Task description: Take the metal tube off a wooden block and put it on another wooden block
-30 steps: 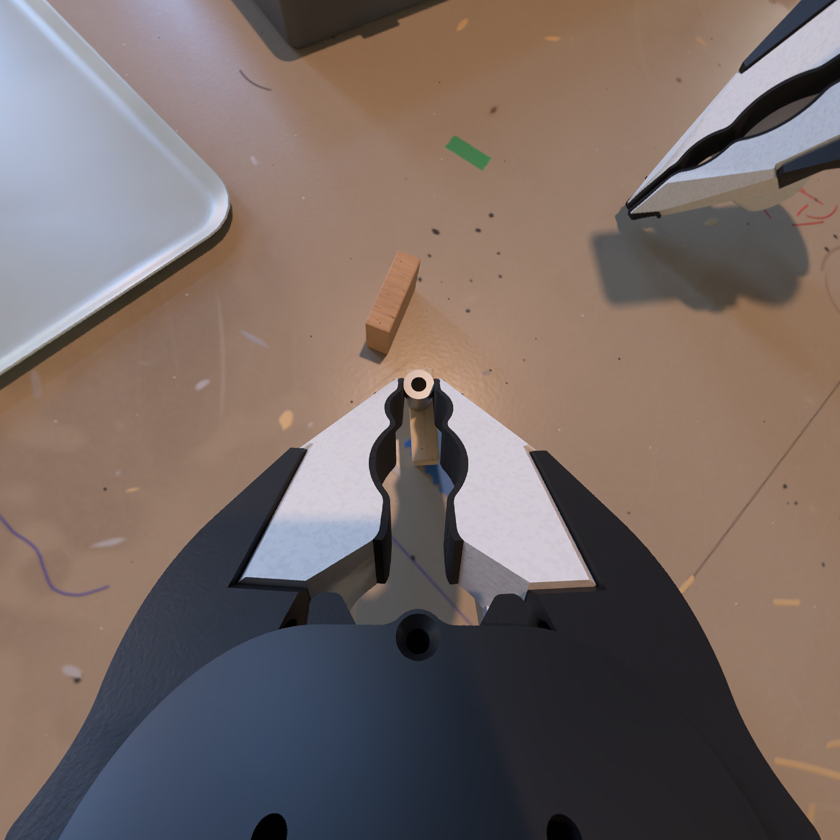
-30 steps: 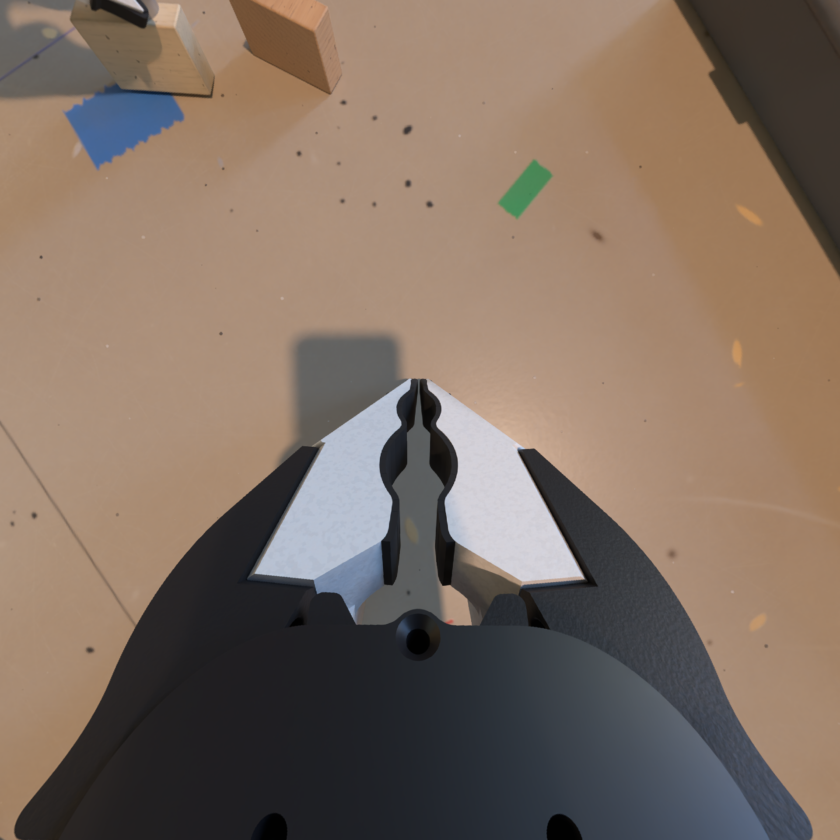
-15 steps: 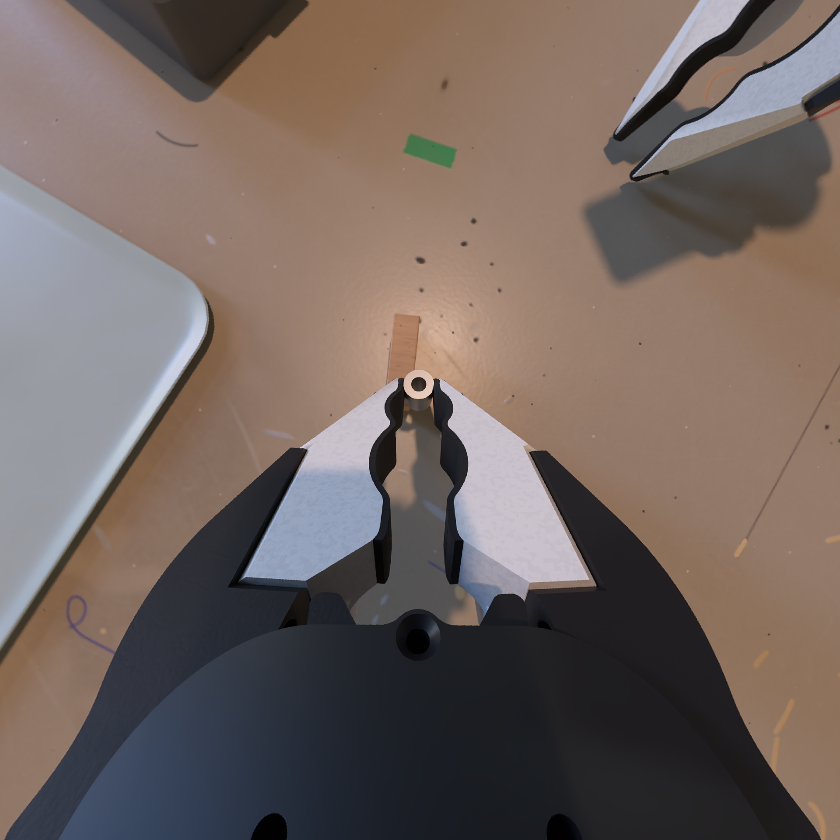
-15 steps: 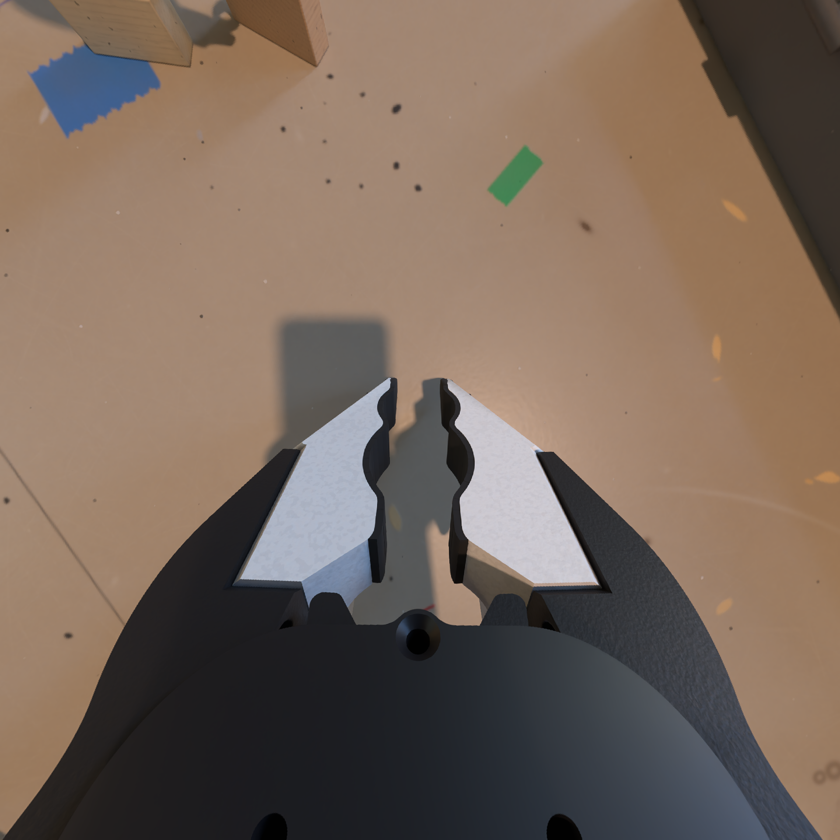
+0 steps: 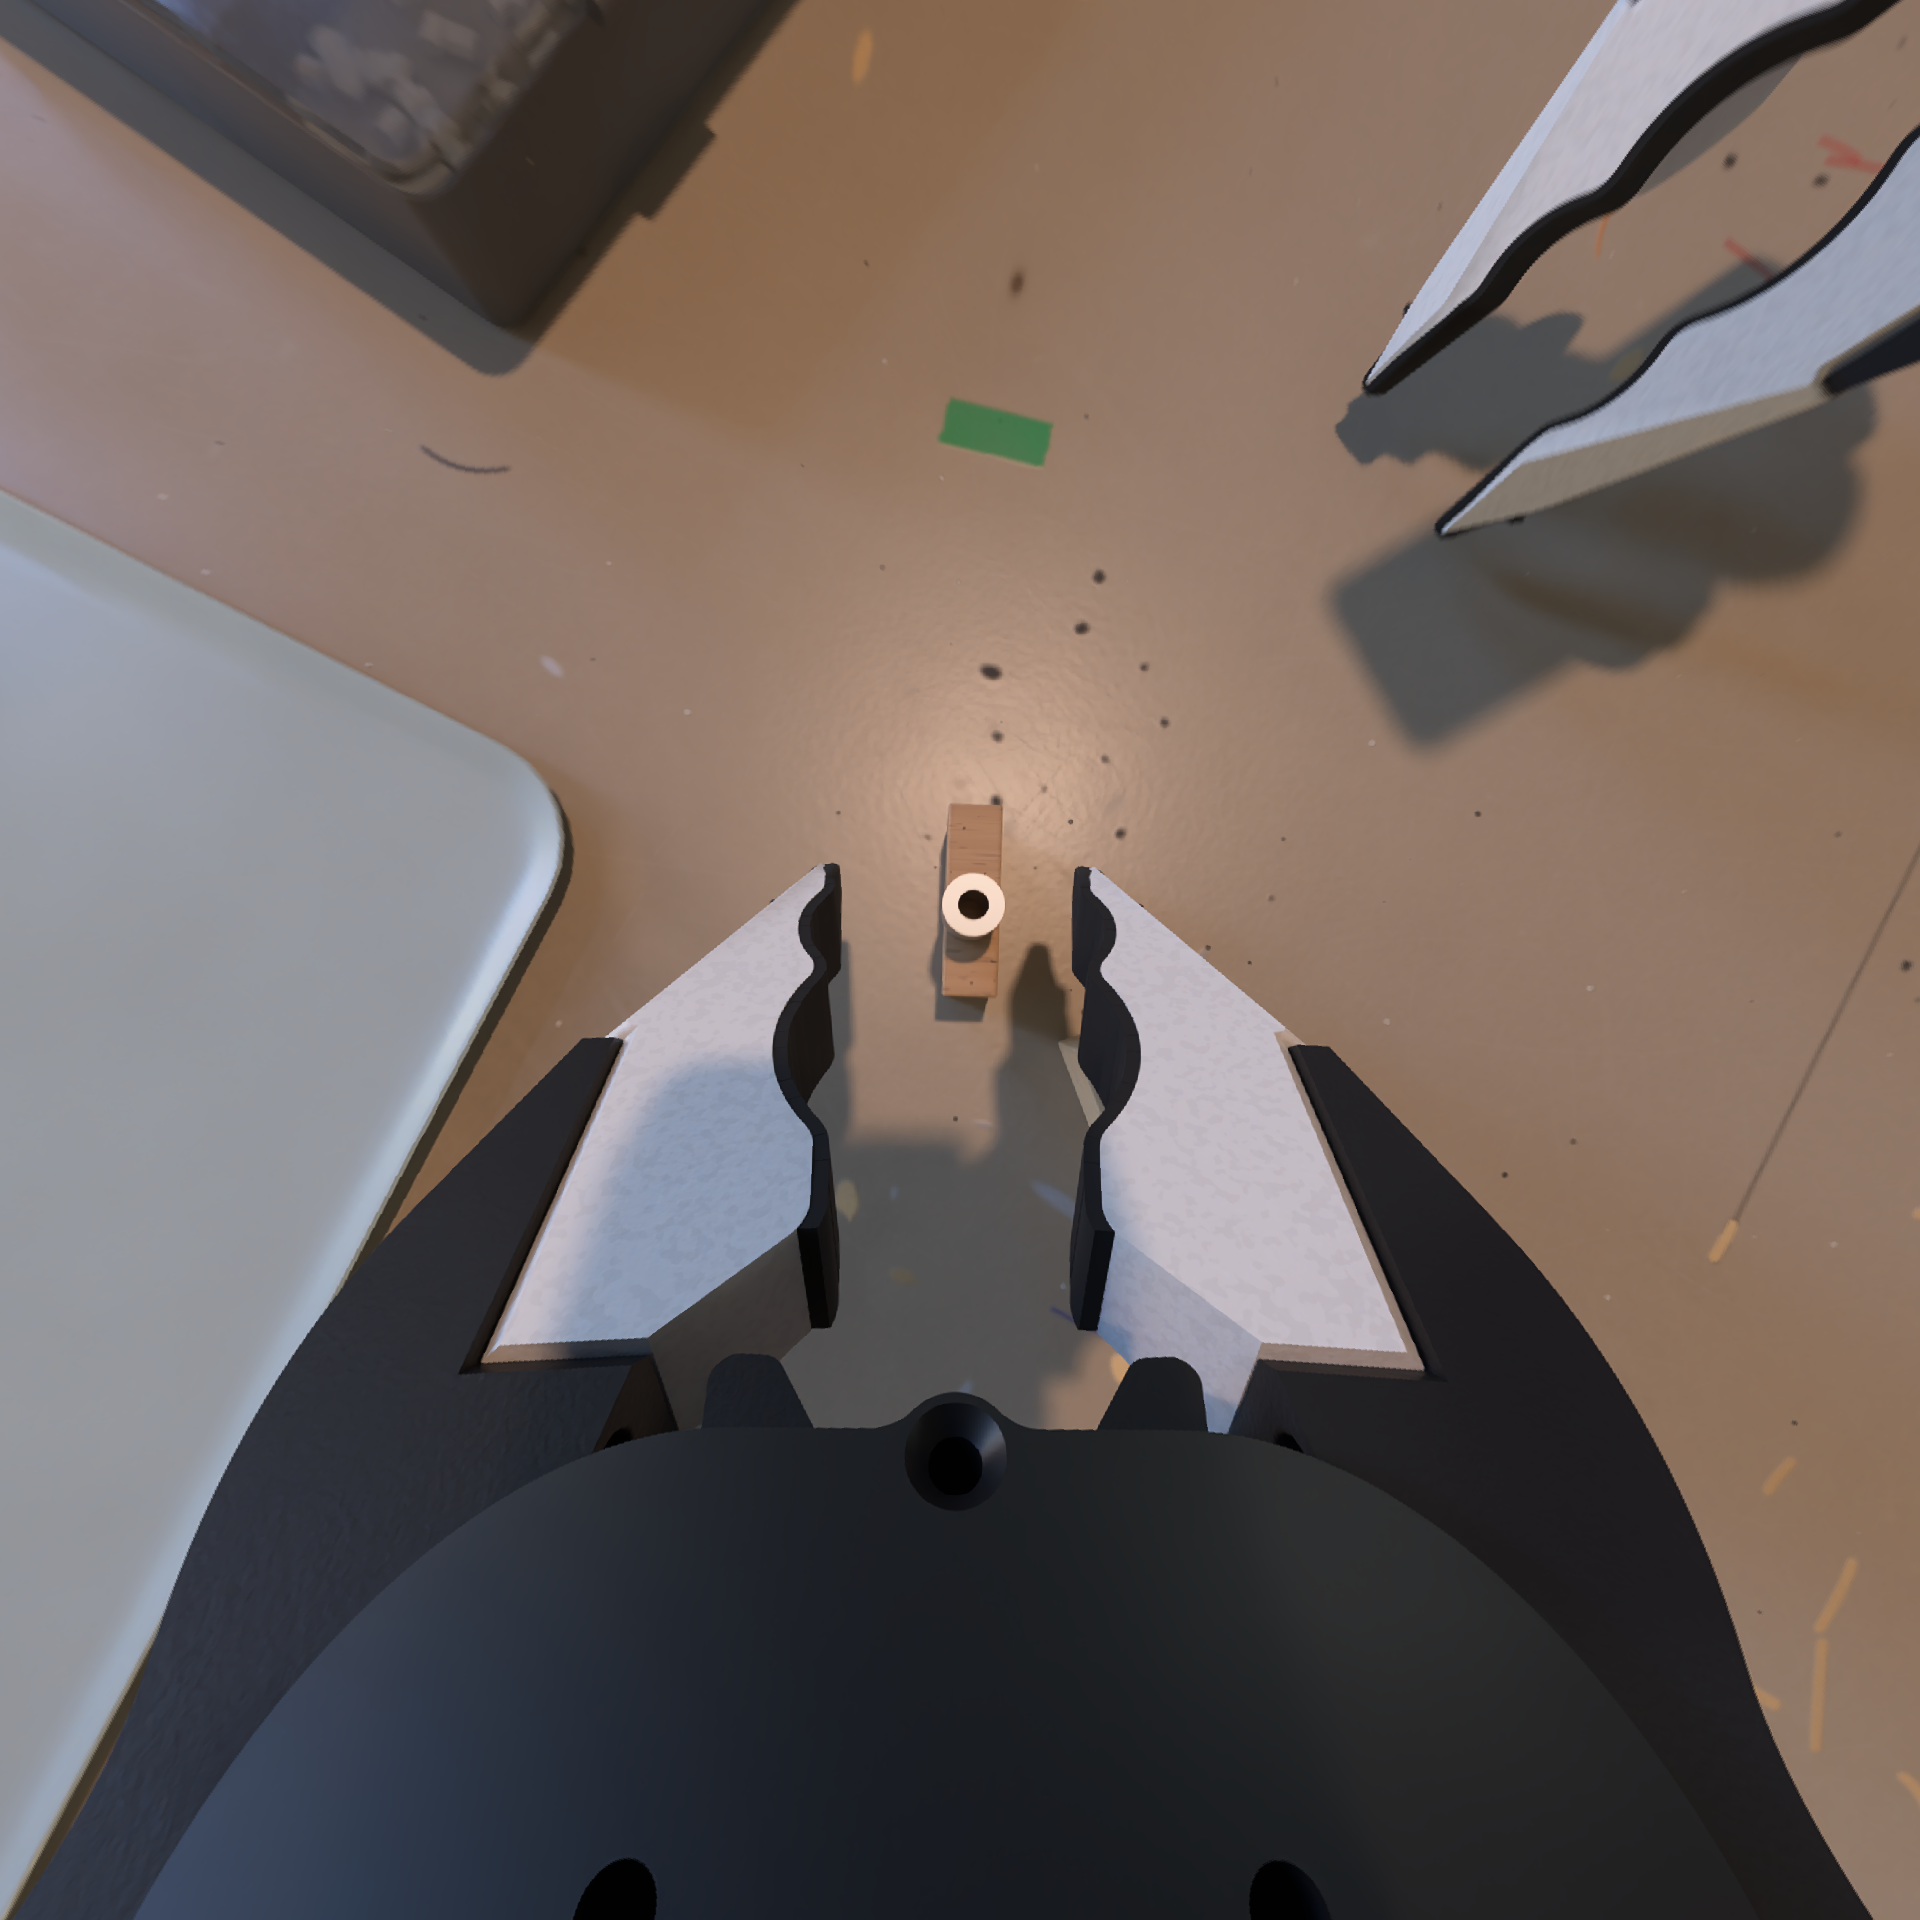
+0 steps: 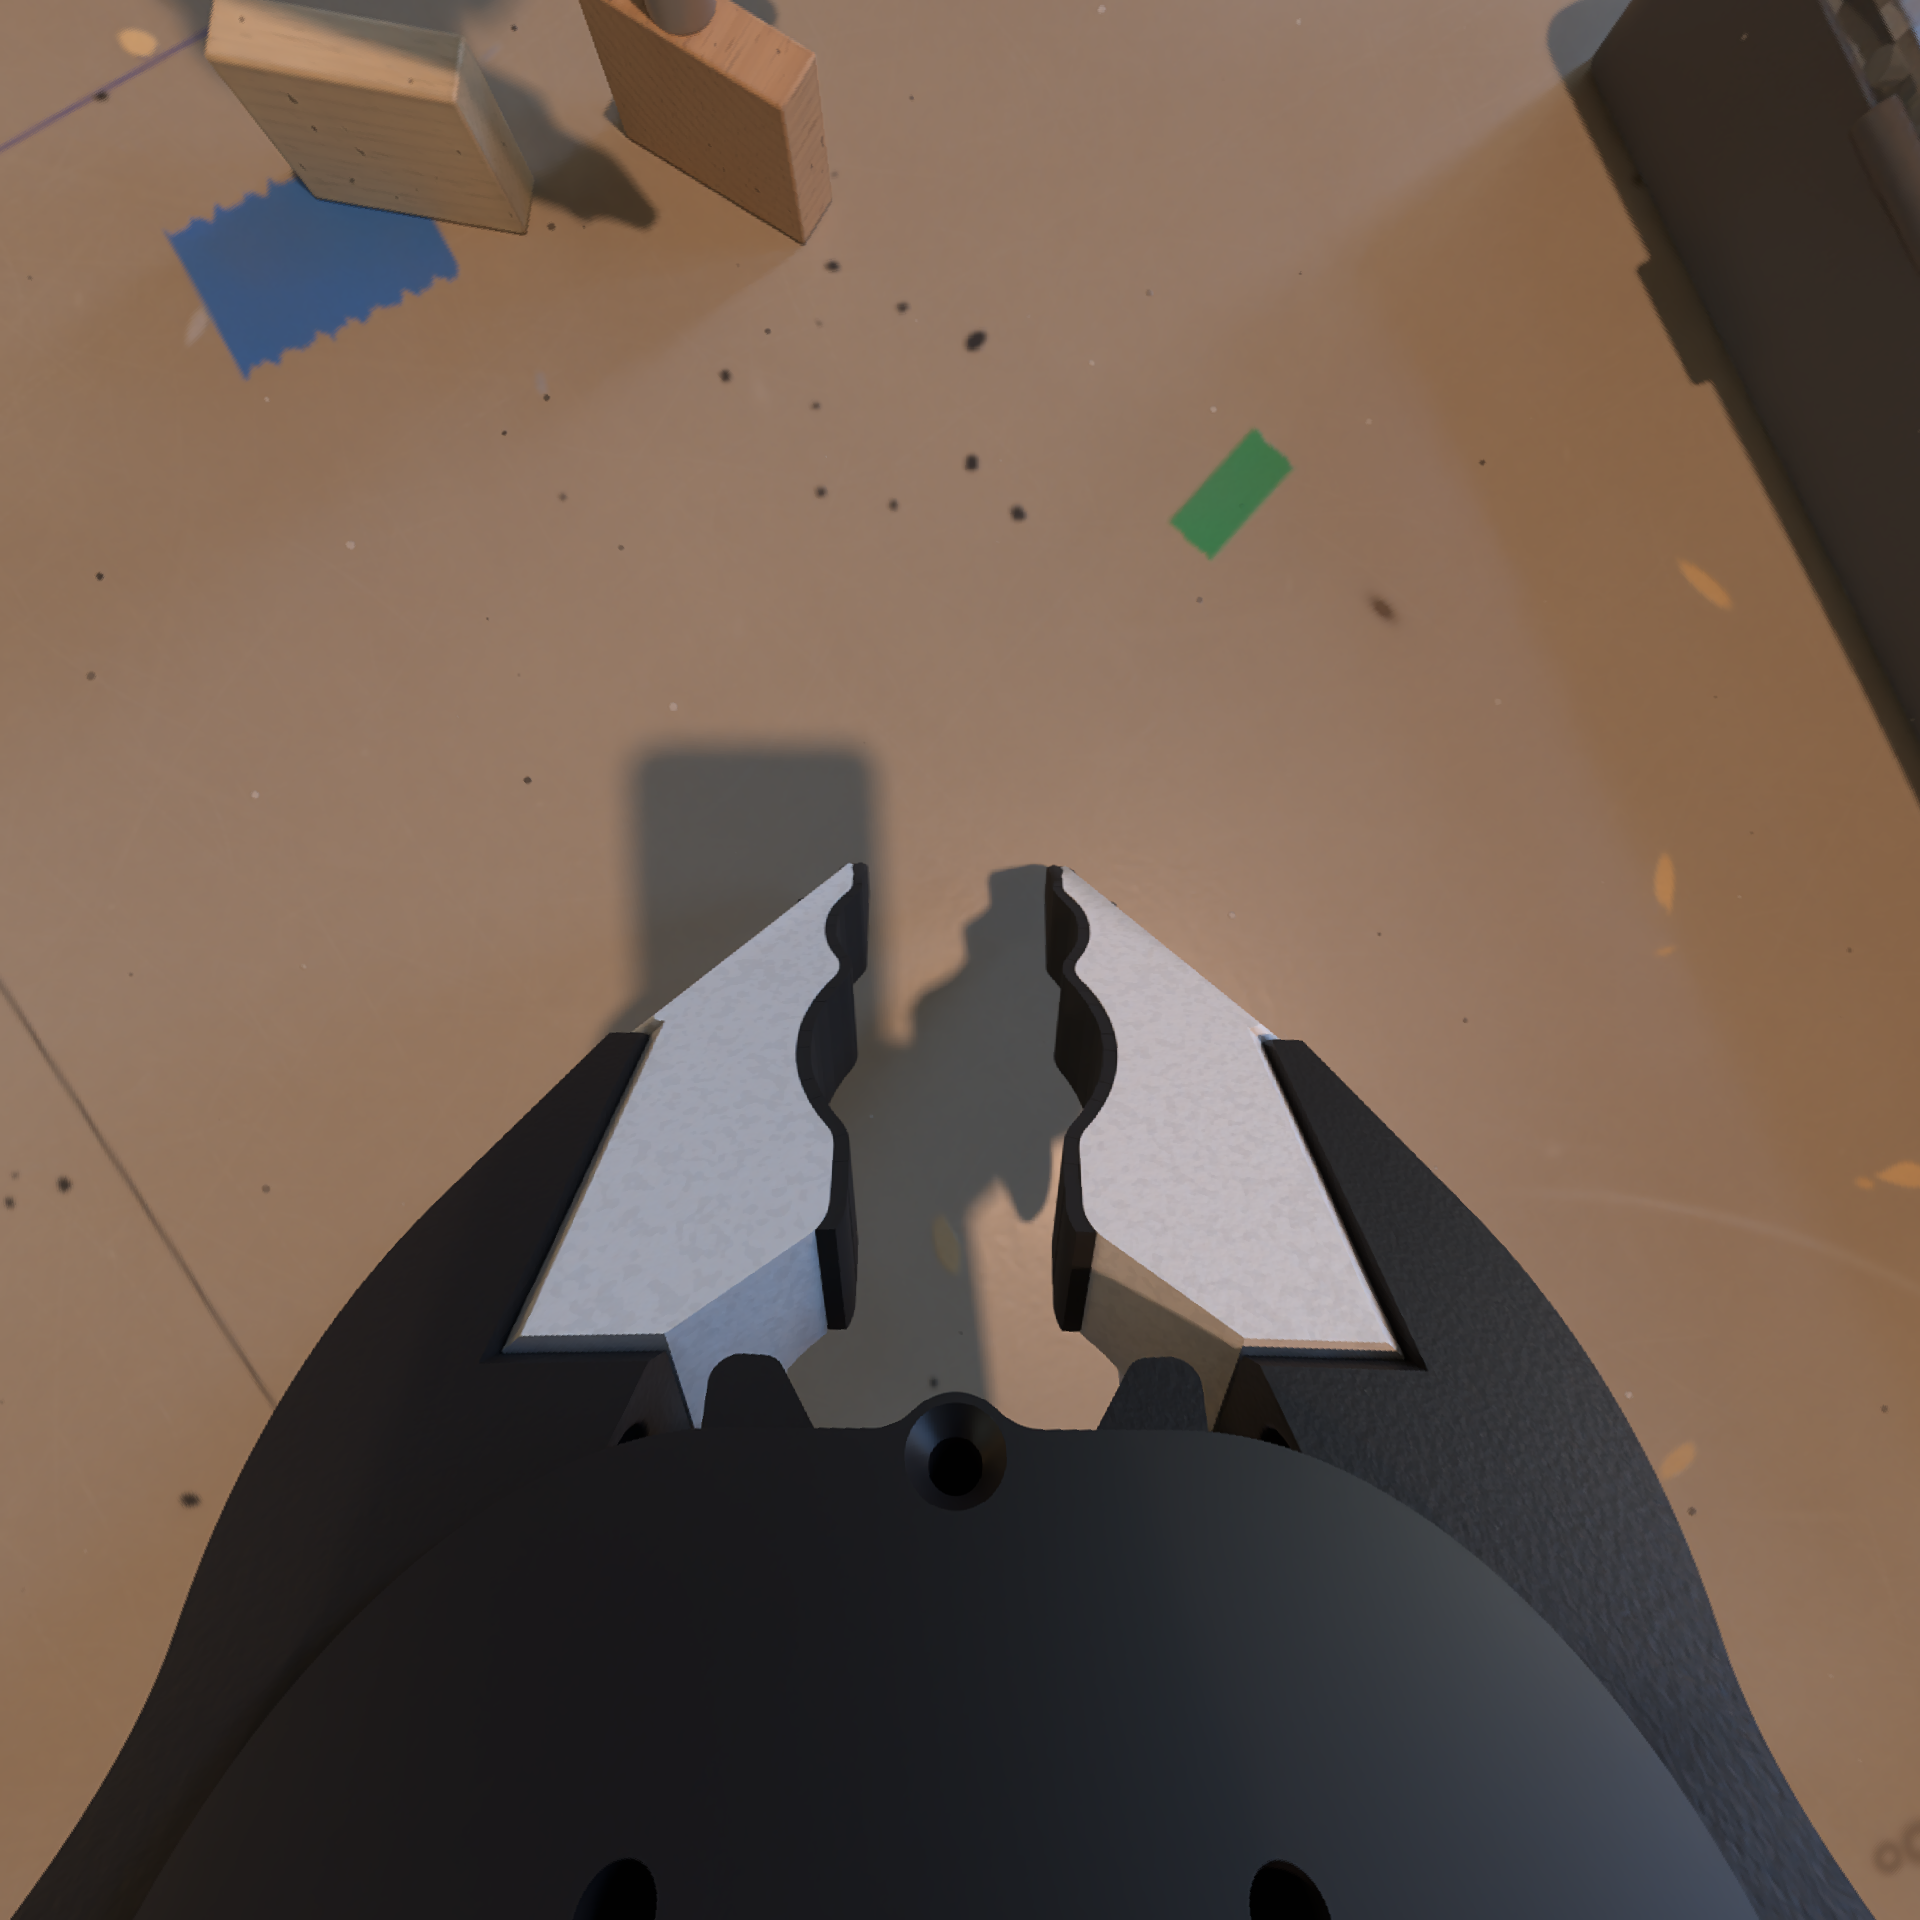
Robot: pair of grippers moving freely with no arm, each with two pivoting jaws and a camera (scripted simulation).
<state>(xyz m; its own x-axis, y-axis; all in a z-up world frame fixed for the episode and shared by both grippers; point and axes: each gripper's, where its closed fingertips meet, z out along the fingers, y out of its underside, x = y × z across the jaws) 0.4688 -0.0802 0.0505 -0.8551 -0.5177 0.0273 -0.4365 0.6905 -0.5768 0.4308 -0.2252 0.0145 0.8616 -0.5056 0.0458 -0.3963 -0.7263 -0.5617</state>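
Observation:
In the left wrist view the metal tube stands upright on a narrow wooden block, seen end-on from above. My left gripper is open, and its fingers stand apart on either side of the tube without touching it. In the right wrist view this block sits at the top with only the tube's lower end in frame. A second, paler wooden block stands left of it, bare. My right gripper is open and empty over bare table; it also shows in the left wrist view.
A pale tray lies to the left of the block. A dark box stands at the far left, and shows at the right edge of the right wrist view. Green tape and blue tape lie flat on the table.
My left gripper carried the tube from over the pale block to the other block, then opened and let it go. My right gripper went from shut to open.

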